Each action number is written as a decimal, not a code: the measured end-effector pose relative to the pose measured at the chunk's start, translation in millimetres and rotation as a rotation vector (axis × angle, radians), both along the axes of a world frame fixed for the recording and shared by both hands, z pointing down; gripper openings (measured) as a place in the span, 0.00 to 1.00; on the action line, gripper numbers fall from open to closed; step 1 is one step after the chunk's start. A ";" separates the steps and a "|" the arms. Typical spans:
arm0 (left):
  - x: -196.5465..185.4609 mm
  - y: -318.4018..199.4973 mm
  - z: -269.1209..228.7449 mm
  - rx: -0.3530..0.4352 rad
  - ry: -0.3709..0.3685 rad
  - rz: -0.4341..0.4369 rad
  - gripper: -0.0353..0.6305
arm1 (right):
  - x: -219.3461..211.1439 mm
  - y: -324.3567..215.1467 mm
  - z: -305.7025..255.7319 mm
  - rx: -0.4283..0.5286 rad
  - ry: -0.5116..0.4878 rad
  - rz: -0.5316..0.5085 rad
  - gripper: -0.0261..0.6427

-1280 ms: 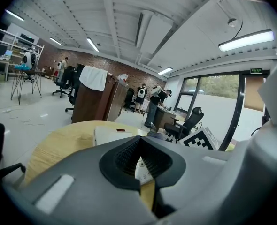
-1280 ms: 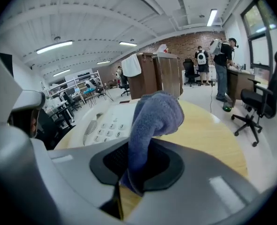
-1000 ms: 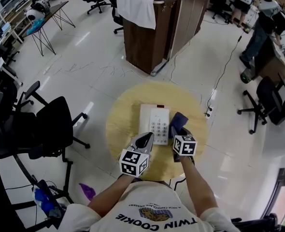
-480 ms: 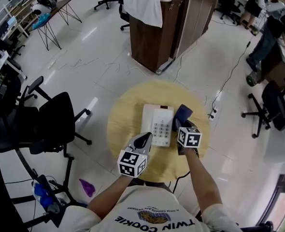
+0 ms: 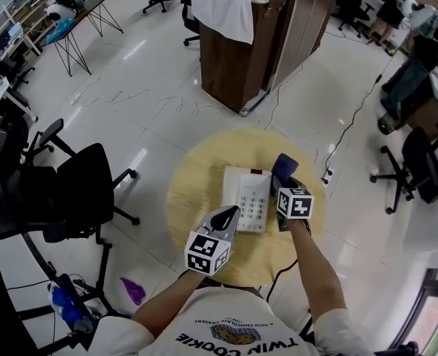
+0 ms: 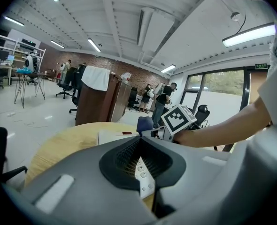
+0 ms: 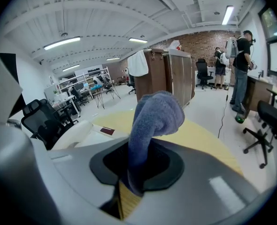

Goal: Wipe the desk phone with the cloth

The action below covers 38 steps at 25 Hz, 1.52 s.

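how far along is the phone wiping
Done: the cloth is picked up, clamped in the jaws of the right gripper. In hand: it is held beside the right edge of the desk phone, not visibly pressed on it. The left gripper hovers shut and empty at the phone's near edge. Left: the wiping itself; nothing shows any pass made.

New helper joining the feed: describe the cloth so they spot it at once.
Find the round wooden table mid-floor, with a white phone on it. Right of the phone, the right gripper pinches the cloth: the only dark blue, fuzzy thing there.
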<state>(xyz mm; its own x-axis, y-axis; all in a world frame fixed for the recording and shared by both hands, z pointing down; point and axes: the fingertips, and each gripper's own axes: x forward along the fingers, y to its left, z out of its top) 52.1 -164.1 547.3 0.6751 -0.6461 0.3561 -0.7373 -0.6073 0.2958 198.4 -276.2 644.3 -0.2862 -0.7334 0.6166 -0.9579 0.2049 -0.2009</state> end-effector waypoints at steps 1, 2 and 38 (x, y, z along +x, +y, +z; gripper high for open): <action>0.0 -1.3 0.1 0.001 0.001 0.002 0.04 | -0.1 -5.0 -2.1 0.003 0.005 -0.008 0.14; -0.1 -2.4 0.2 0.002 0.001 0.003 0.04 | 0.0 -10.2 -4.5 0.007 0.011 -0.017 0.14; -26.1 -4.2 4.3 0.005 -0.005 0.041 0.04 | -103.8 -81.9 11.1 -0.384 0.107 -0.442 0.14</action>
<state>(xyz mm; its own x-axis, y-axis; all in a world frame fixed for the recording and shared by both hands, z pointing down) 26.0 -168.2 551.6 0.6991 -0.6198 0.3564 -0.7134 -0.6381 0.2896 94.6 -358.1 655.4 -0.4353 -0.2774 0.8565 -0.8171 0.5210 -0.2466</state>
